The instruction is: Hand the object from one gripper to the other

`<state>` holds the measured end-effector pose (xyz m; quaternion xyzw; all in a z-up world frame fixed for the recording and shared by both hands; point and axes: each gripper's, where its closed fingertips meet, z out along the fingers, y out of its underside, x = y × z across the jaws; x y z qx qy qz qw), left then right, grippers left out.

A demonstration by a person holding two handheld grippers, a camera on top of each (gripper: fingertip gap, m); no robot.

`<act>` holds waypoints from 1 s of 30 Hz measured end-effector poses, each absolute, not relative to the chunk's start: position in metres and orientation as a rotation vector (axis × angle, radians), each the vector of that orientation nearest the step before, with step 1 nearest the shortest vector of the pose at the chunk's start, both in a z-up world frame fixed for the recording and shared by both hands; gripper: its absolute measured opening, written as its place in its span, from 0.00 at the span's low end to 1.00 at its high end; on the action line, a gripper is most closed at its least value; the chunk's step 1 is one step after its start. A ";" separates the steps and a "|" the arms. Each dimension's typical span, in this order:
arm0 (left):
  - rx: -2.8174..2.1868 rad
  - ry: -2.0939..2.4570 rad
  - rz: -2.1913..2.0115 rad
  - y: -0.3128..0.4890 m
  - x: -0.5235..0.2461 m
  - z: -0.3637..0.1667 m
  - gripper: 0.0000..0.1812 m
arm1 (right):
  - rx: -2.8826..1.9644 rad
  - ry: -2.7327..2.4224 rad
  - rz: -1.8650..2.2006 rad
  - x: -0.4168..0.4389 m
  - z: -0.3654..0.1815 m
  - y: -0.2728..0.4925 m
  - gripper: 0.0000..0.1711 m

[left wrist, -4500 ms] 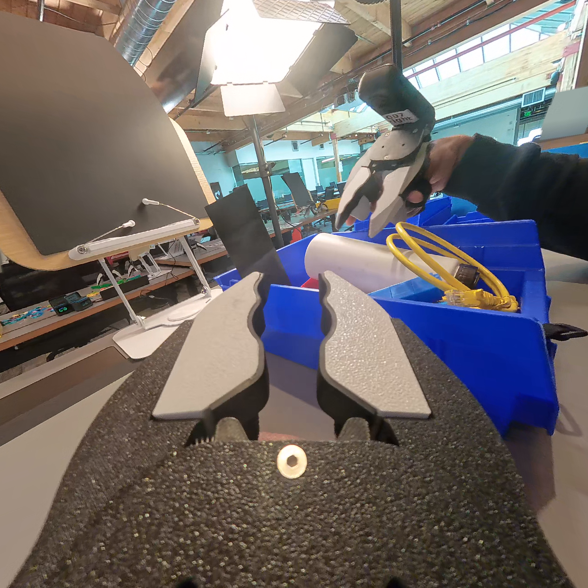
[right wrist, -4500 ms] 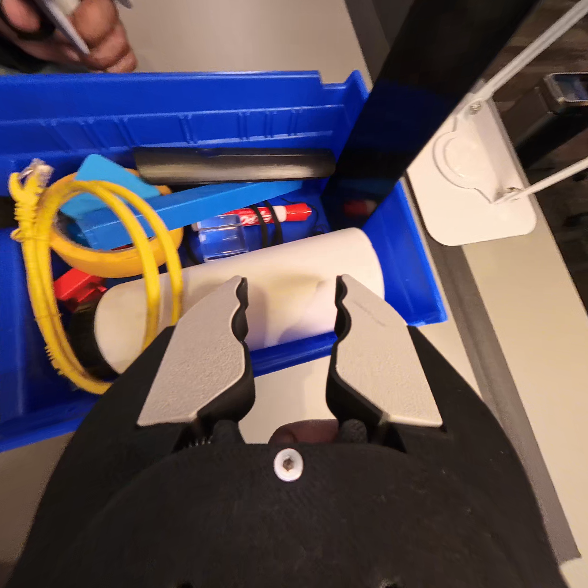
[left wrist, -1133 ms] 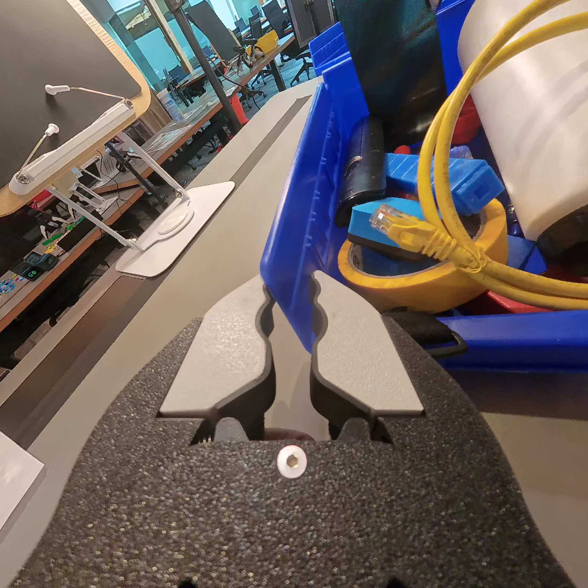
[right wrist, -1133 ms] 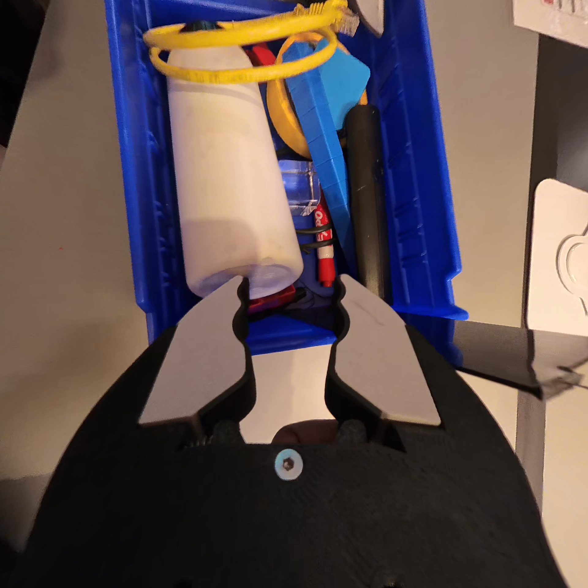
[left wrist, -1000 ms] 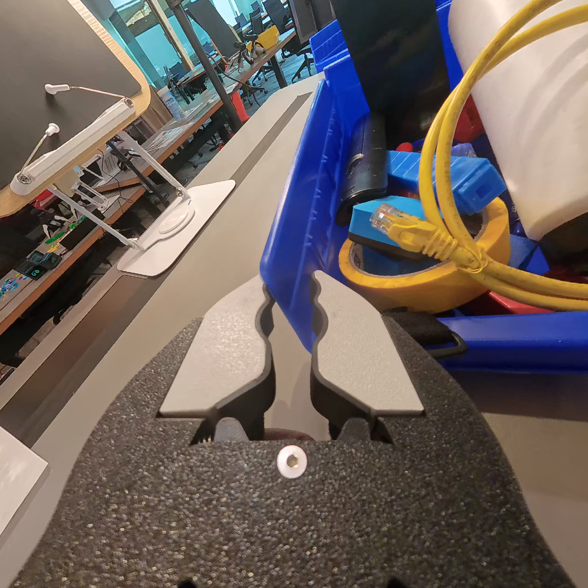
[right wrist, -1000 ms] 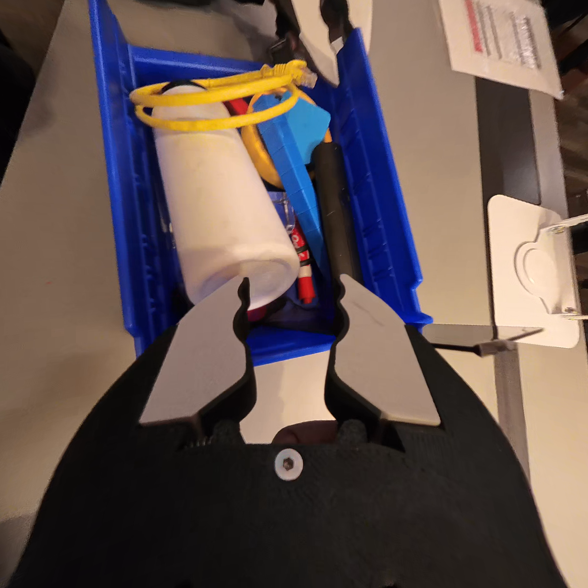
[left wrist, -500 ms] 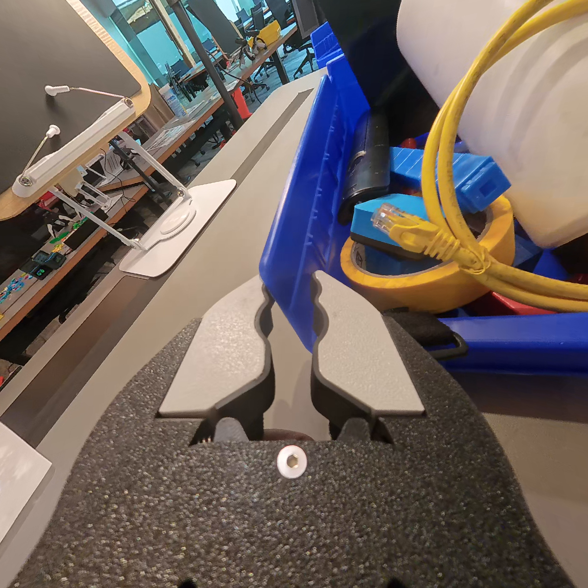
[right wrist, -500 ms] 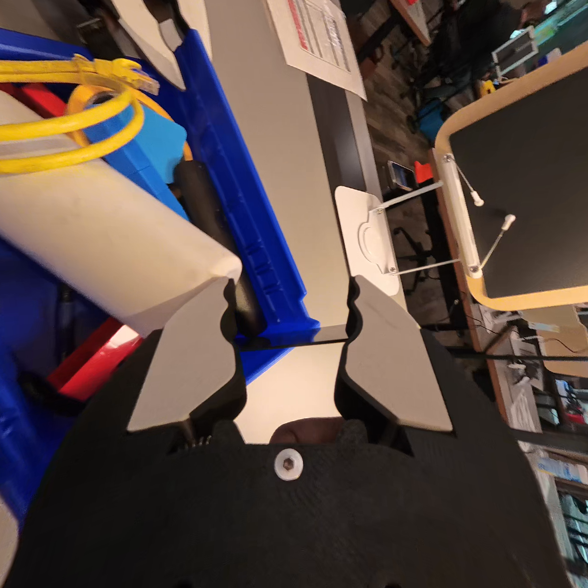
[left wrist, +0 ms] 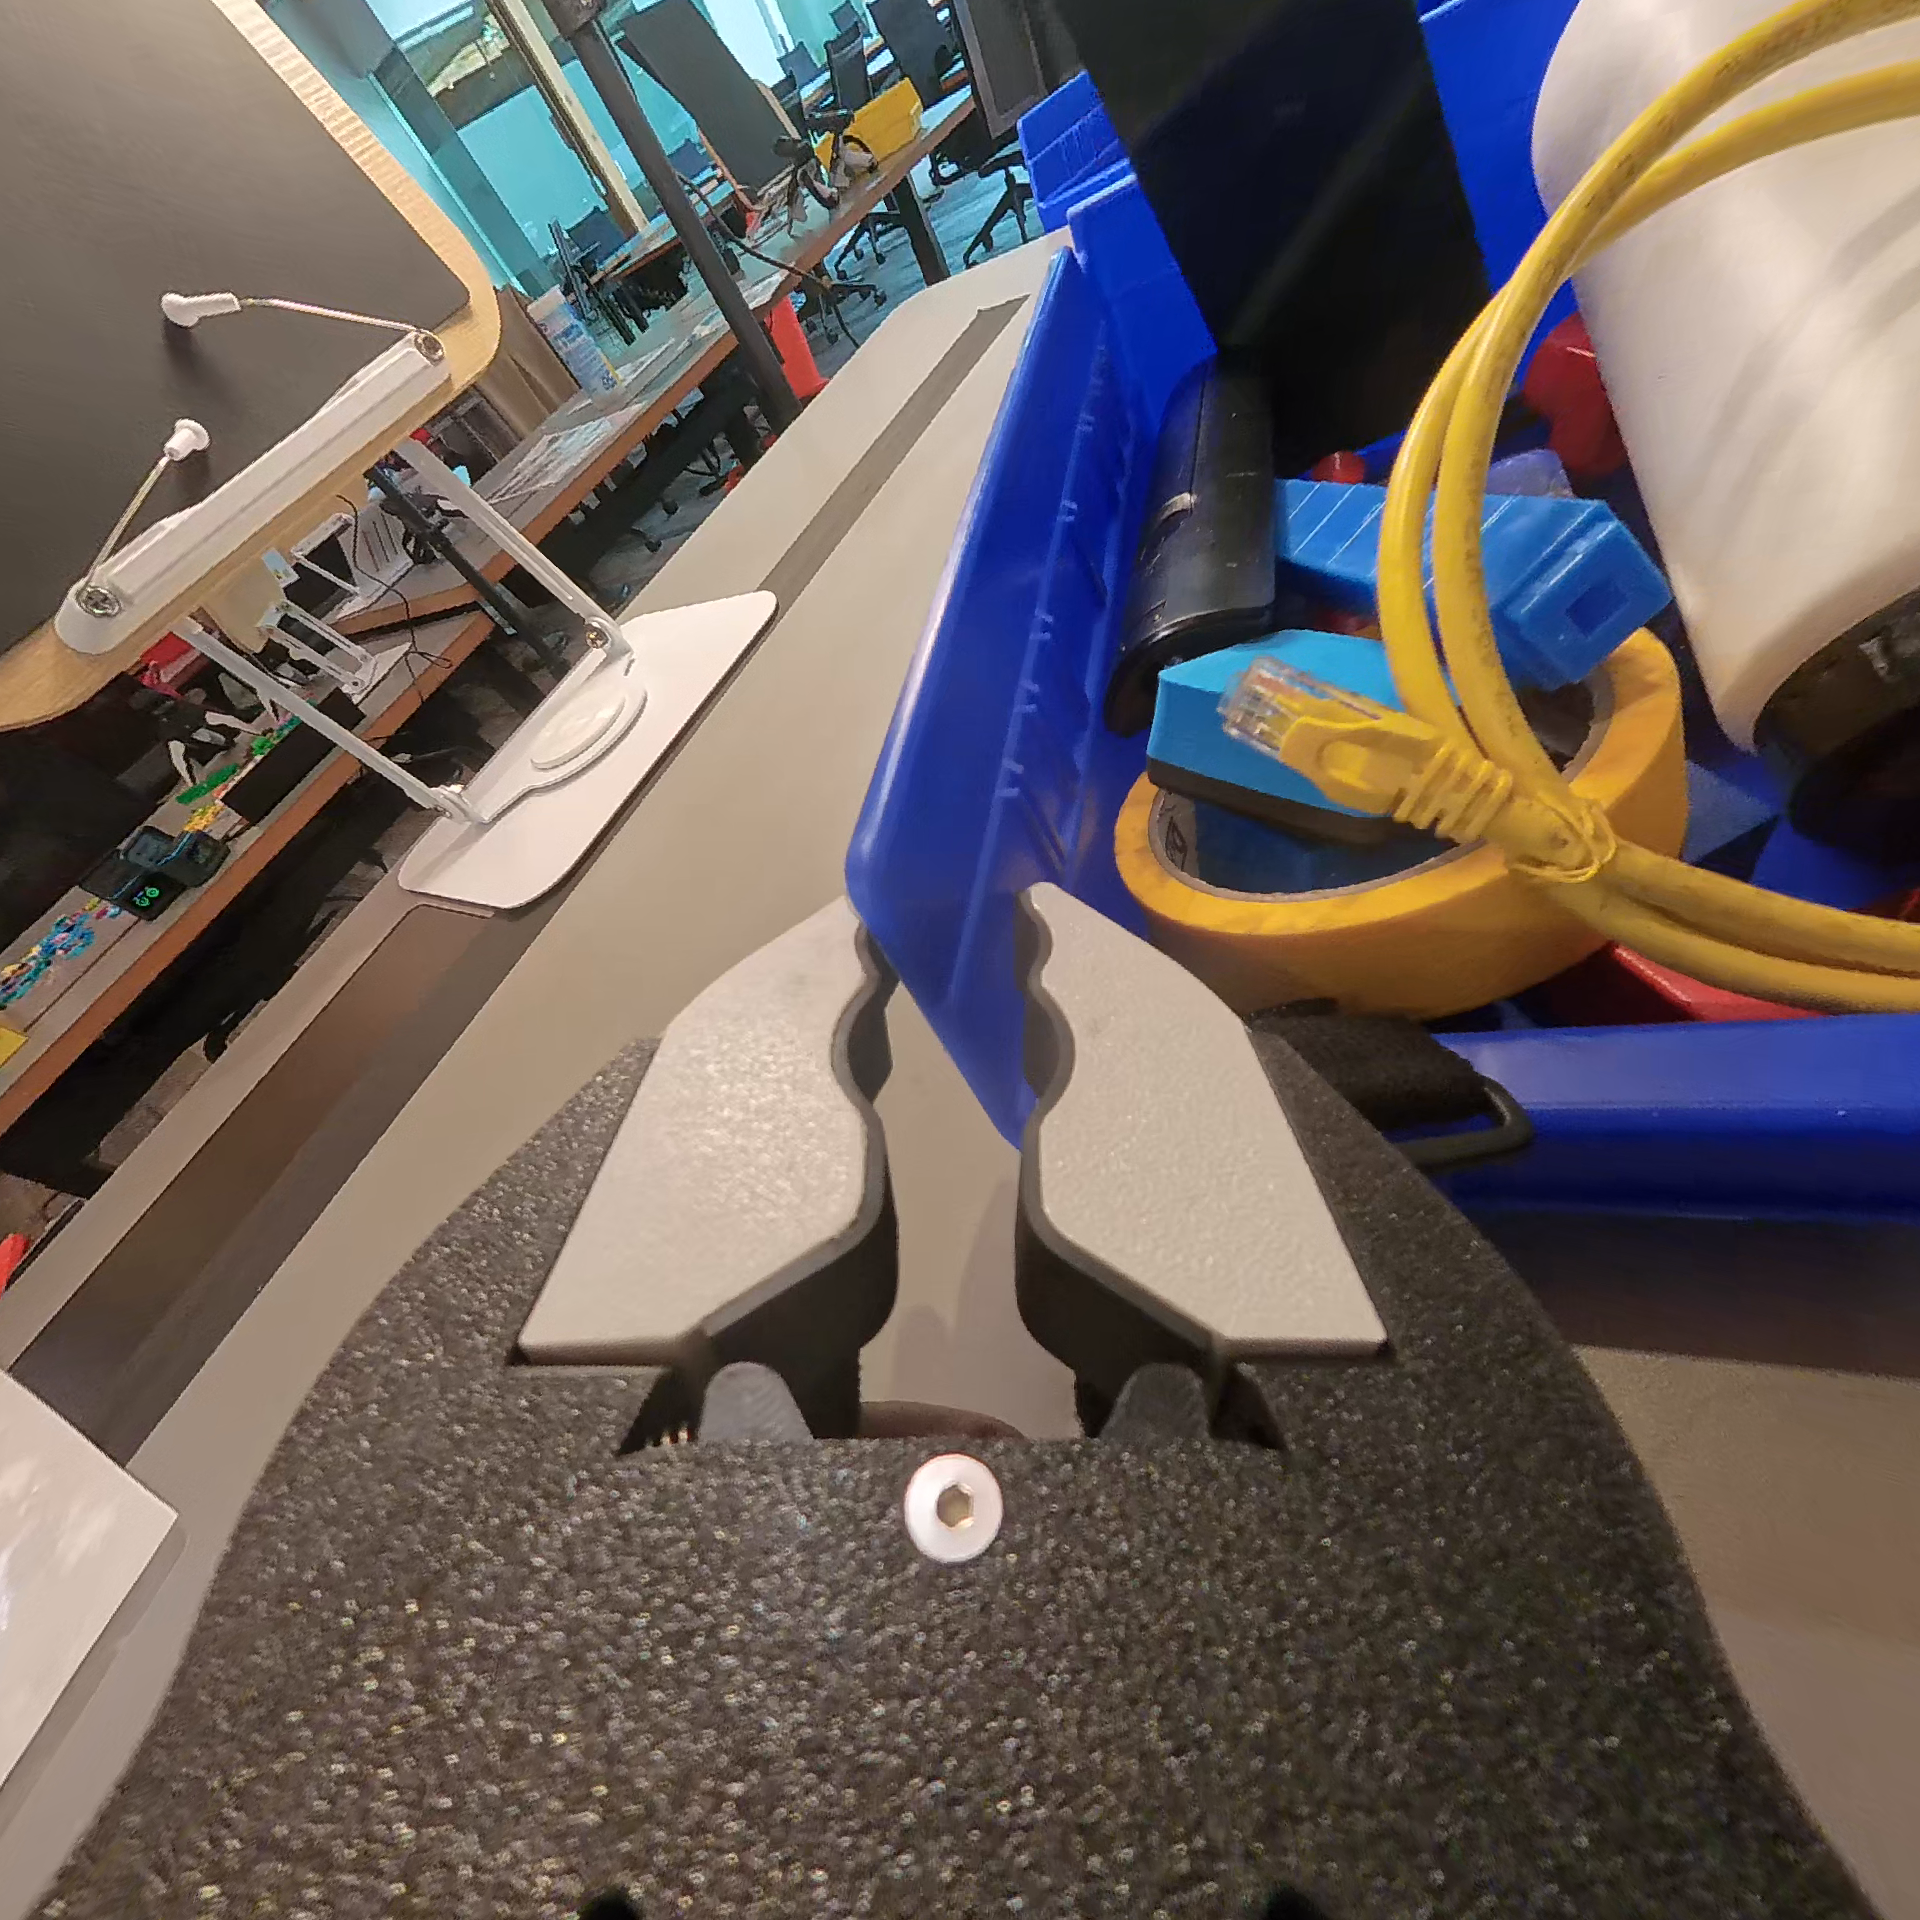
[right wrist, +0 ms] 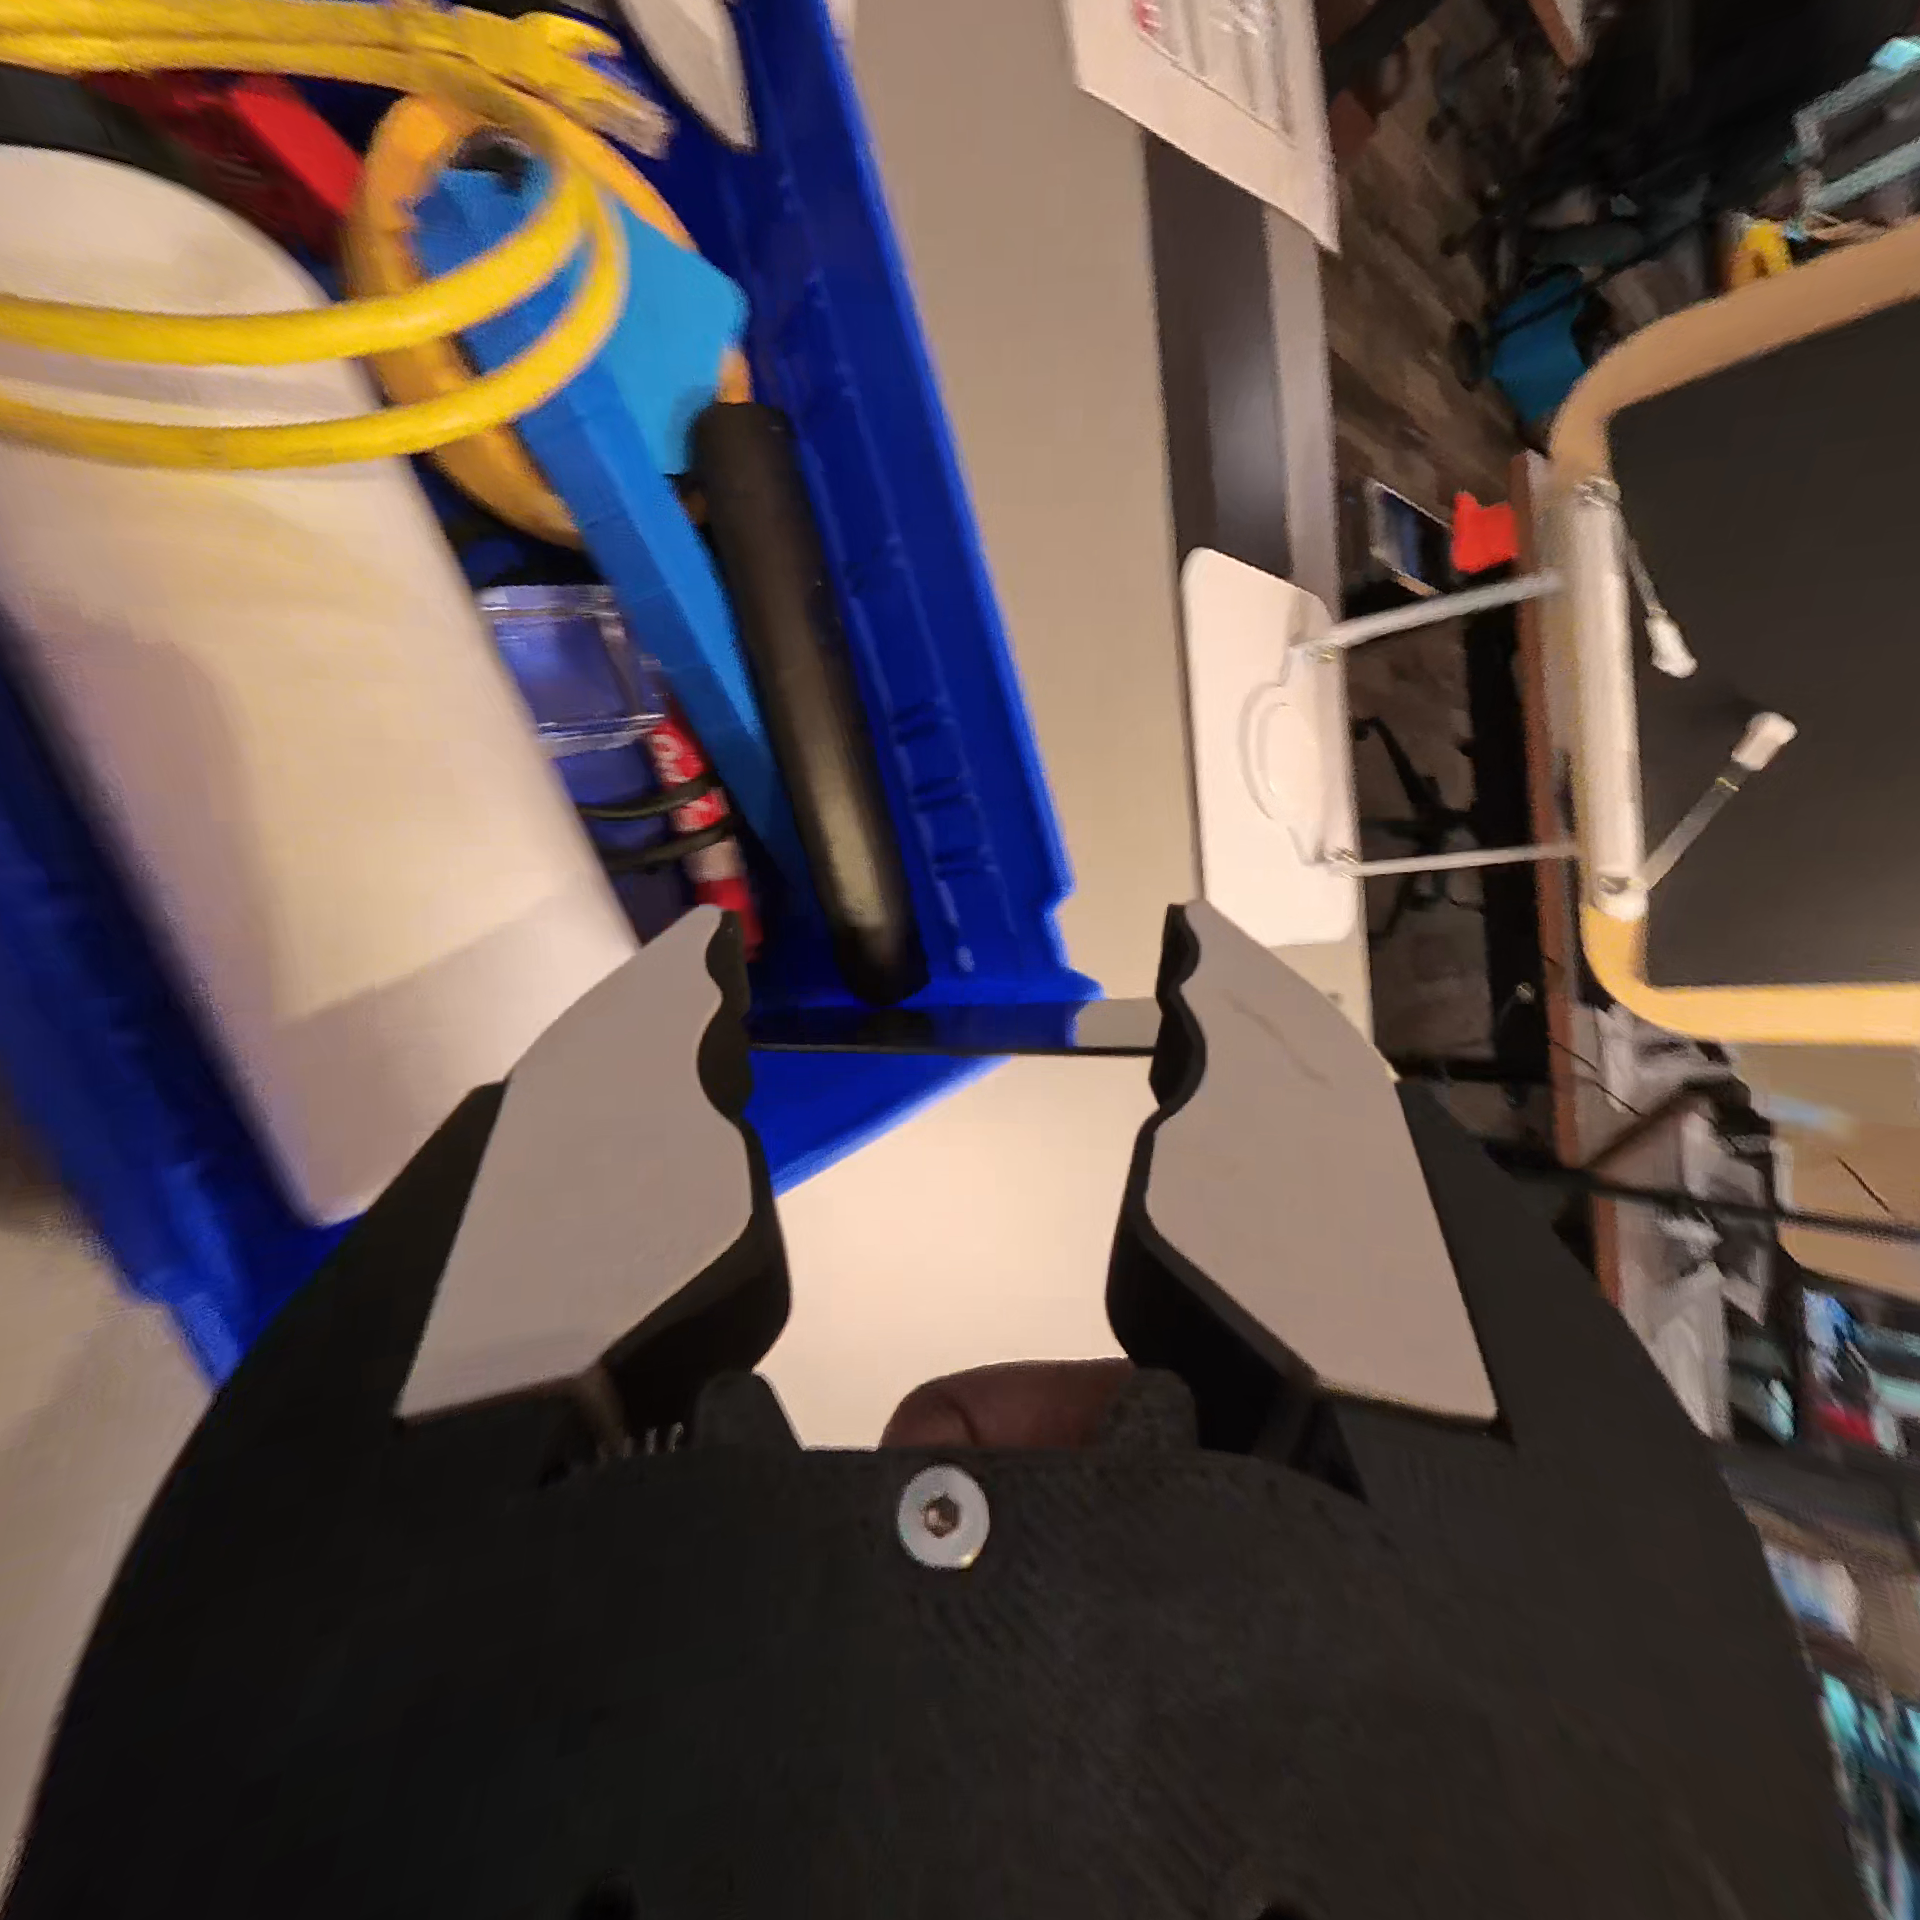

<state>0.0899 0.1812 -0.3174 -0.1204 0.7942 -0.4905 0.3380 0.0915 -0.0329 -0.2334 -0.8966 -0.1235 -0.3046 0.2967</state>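
Note:
My right gripper [right wrist: 948, 925] is shut on a thin, glossy black plate [right wrist: 935, 1034], seen edge-on and spanning the gap between the two fingers. It hovers over the near end of a blue bin [right wrist: 883, 520]. My left gripper [left wrist: 943, 925] is empty, its jaws a narrow gap apart, low at the bin's outer corner [left wrist: 997, 644]. Its pale fingertips [right wrist: 696, 62] show at the bin's far end in the right wrist view. A dark flat shape [left wrist: 1299, 208] hangs over the bin in the left wrist view; I cannot tell what it is.
The bin holds a white roll [left wrist: 1766, 364], a looped yellow cable [left wrist: 1413, 520], a yellow tape ring [left wrist: 1403, 935], blue blocks [left wrist: 1538, 582] and a black cylinder [left wrist: 1205, 540]. A white stand base [left wrist: 603, 748] sits on the grey table left of the bin. A paper sheet [right wrist: 1216, 94] lies farther off. My right fingertips sit around 25 cm from my left ones.
The right gripper has swung and tilted over the bin while keeping its hold on the plate; its view is blurred now. The left gripper has barely moved. The white roll has shifted in the left wrist view.

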 end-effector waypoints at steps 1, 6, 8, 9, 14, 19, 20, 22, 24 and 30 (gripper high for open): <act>-0.314 2.069 -1.279 0.181 0.090 -0.317 0.12 | -2.399 -0.397 -0.726 0.078 -0.239 -0.033 0.43; -0.315 2.065 -1.282 0.181 0.090 -0.317 0.12 | -2.457 -0.599 -0.376 0.034 -0.262 -0.023 0.38; -0.314 2.065 -1.278 0.181 0.090 -0.318 0.12 | -2.519 -0.660 -0.290 0.026 -0.269 -0.019 0.39; -0.314 2.065 -1.277 0.181 0.090 -0.318 0.12 | -2.557 -0.703 -0.225 0.019 -0.273 -0.018 0.39; -0.309 2.065 -1.274 0.181 0.090 -0.318 0.12 | -2.824 -0.787 -0.040 0.010 -0.303 -0.009 0.44; -0.299 2.064 -1.260 0.182 0.091 -0.318 0.13 | -3.083 -0.872 -0.151 0.018 -0.327 -0.009 0.46; -0.295 2.064 -1.250 0.182 0.091 -0.318 0.13 | -3.136 -0.897 -0.169 0.020 -0.335 -0.011 0.47; -0.290 2.064 -1.235 0.182 0.091 -0.318 0.13 | -3.213 -0.961 -0.158 0.020 -0.354 -0.017 0.52; -0.288 2.063 -1.227 0.182 0.091 -0.318 0.13 | -3.255 -1.003 -0.147 0.023 -0.364 -0.019 0.59; -0.286 2.063 -1.200 0.182 0.092 -0.318 0.14 | -3.233 -1.048 -0.374 0.045 -0.330 -0.017 0.58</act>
